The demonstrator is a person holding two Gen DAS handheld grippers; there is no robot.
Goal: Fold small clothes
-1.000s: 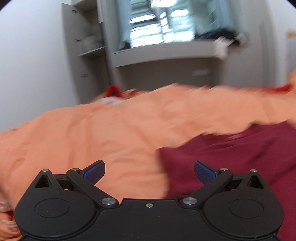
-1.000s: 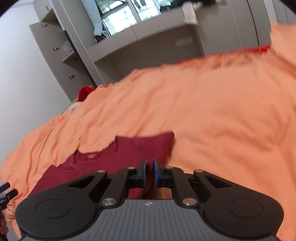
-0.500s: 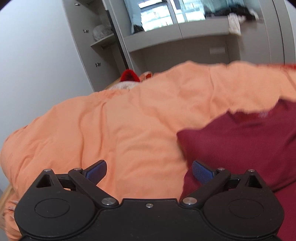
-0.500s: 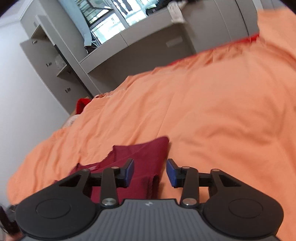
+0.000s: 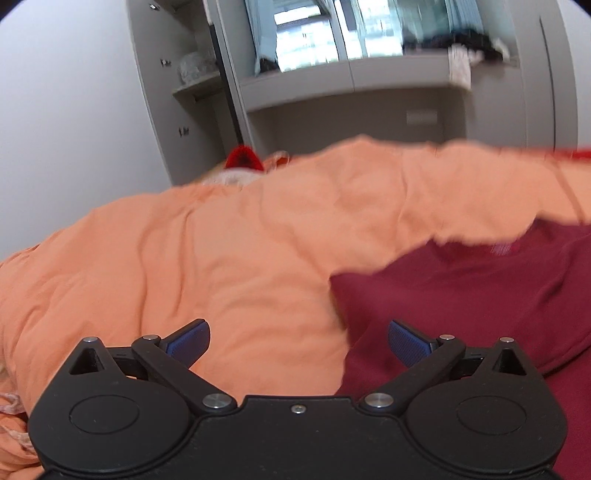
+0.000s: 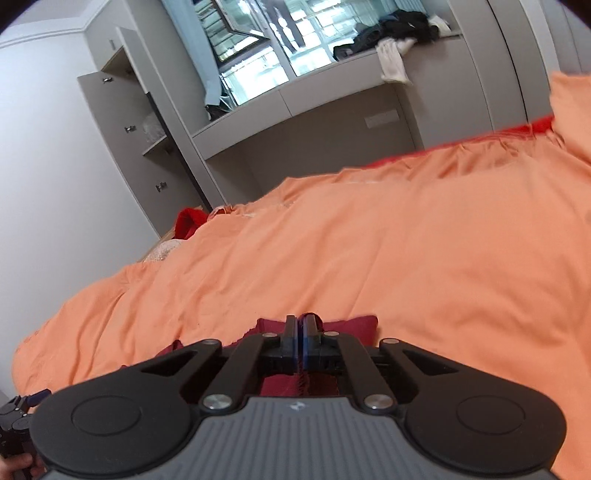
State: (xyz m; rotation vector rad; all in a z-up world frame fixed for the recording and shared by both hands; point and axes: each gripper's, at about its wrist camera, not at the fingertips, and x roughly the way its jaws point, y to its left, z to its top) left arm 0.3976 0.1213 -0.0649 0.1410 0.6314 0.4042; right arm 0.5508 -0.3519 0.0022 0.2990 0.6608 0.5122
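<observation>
A dark red small garment (image 5: 461, 295) lies spread on an orange duvet (image 5: 221, 258). My left gripper (image 5: 297, 338) hovers open just over the garment's left edge, and its blue pads (image 5: 188, 338) hold nothing. In the right wrist view my right gripper (image 6: 301, 325) is shut, and a fold of the red garment (image 6: 354, 325) is pinched between its pads, with fabric showing just below them. Most of the garment is hidden under that gripper's body. The left gripper (image 6: 22, 410) and the hand (image 6: 18, 465) holding it peek in at the lower left.
The orange duvet (image 6: 406, 240) covers the whole bed. A bright red item (image 6: 188, 221) lies at the far left end. Grey cupboards (image 6: 122, 122) and a window ledge with piled clothes (image 6: 391, 26) stand beyond the bed.
My right gripper's jaws opened over the garment's edge half a second ago and have now shut on it. The left gripper stayed open and hardly moved.
</observation>
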